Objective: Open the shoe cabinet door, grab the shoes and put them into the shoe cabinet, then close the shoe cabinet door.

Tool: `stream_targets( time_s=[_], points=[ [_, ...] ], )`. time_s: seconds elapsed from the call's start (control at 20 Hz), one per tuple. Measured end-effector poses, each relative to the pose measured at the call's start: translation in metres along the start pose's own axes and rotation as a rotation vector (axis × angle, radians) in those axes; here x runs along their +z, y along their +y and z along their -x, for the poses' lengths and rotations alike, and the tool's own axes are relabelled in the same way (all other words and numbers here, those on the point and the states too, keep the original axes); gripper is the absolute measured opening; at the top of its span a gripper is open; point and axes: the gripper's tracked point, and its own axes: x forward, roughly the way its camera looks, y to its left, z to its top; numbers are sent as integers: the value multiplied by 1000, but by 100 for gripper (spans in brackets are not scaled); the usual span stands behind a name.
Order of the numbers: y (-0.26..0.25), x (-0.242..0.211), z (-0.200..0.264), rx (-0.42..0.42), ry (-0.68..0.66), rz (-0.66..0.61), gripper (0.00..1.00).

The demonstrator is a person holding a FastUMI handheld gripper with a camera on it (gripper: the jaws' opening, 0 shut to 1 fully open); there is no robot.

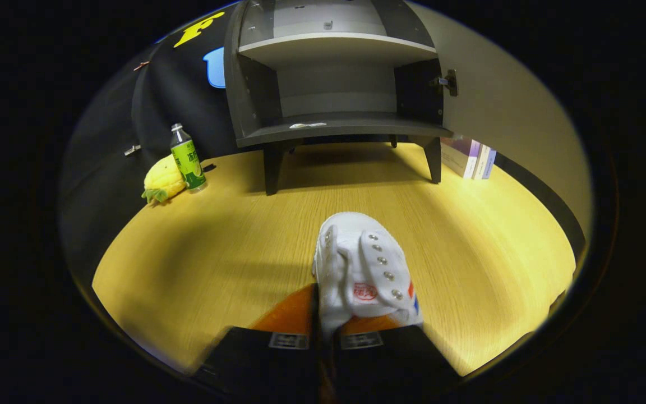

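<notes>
A: Holding a white shoe in the hand-held gripper, fingers drawn nearly together and pinching the shoe's side wall near the heel.

B: Pressing from both sides?

A: Looking that way, with one finger inside the opening and the other outside, and barely a gap between them.

B: And pointing where?

A: Pointing toe-first, away from the fingers, toward the shoe cabinet. Carrying silver eyelets along the upper and a red patch on the tongue. Hanging above the wooden worktop, or resting on it; cannot tell which.

B: Standing where, that cabinet?

A: Standing well beyond the shoe on short dark legs at the far side of the worktop, with its door swung open to the right. Showing two grey shelves inside, the lower one bearing a small pale scrap.

B: Anything lying around it?

A: Sitting left of the cabinet, a green-labelled bottle touching a yellow plush toy. Leaning to the right, behind the door, a few books.
</notes>
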Motion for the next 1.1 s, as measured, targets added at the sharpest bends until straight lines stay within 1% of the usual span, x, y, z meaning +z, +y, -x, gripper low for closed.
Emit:
stream_targets(
  time_s=[0.05, 0.25, 0.4, 0.5, 0.65, 0.7, 0.9, 1.1],
  points=[
    [0, 1, -5, 5, 11, 1, 5],
    [0, 1, -4, 12, 16, 10, 5],
    [0, 3, 0, 13, 48, 20, 5],
    [-1, 16, 6, 15, 54, 17, 5],
    [-12, 40, 23, -11, 39, 31, 5],
    [-11, 55, 32, -6, 19, 27, 5],
    [-6, 138, 74, -13, -96, 53, 5],
    [-4, 225, 117, -57, -227, 79, 5]
  ],
)
